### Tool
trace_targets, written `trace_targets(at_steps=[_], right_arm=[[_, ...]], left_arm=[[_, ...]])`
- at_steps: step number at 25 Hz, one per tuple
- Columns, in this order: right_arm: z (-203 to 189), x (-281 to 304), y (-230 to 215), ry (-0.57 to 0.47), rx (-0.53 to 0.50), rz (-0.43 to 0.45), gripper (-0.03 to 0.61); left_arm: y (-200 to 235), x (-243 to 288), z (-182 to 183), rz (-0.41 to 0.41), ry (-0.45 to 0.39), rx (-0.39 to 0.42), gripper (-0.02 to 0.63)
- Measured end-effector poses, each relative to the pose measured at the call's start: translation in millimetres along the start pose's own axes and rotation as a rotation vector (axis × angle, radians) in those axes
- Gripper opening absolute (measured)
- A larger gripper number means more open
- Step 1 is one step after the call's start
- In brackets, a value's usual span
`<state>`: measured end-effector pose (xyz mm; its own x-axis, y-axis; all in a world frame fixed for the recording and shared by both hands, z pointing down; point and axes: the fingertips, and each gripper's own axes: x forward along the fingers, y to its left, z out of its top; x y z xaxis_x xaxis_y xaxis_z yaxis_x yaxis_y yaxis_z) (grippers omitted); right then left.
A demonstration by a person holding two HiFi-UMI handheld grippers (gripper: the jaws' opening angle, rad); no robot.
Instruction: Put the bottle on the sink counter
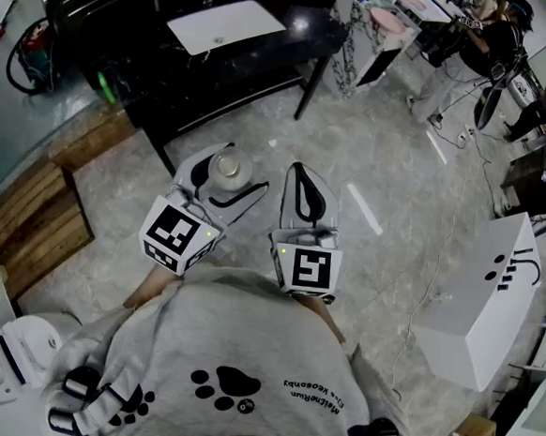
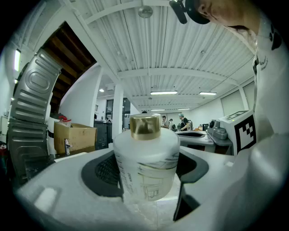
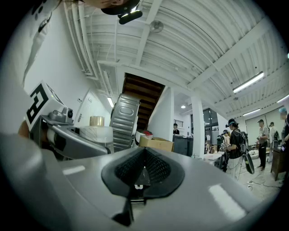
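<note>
Over the grey floor, well short of the dark sink counter, the left gripper seems clamped on the upright, gold-capped bottle, jaws wide. Beside it, the right gripper has its jaws together, empty.

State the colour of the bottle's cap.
Gold cap on the white bottle; it shows best in the left gripper view.

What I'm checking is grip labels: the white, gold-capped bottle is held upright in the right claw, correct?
Not the right. The white, gold-capped bottle is held upright in the left claw, as the left gripper view shows; the right claw is shut with nothing in it.
</note>
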<state>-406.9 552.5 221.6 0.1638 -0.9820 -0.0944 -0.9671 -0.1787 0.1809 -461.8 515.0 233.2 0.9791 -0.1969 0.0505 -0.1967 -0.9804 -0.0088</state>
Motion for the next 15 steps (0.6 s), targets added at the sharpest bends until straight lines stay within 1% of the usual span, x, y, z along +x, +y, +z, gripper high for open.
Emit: trace_targets(at_steps=[4, 8, 15], right_arm=[[-1, -8, -9, -0.007, 0.006, 0.001, 0.002], [-2, -15, -14, -0.005, -0.011, 0.018, 0.002], [1, -22, -25, -0.043, 0.037, 0.008, 0.002]], left_arm=[[-10, 7, 1, 0.003, -0.004, 0.000, 0.344], [-20, 12, -1, 0.008, 0.006, -0.003, 0.345], [-26, 15, 0, 0.010, 0.008, -0.011, 0.345]])
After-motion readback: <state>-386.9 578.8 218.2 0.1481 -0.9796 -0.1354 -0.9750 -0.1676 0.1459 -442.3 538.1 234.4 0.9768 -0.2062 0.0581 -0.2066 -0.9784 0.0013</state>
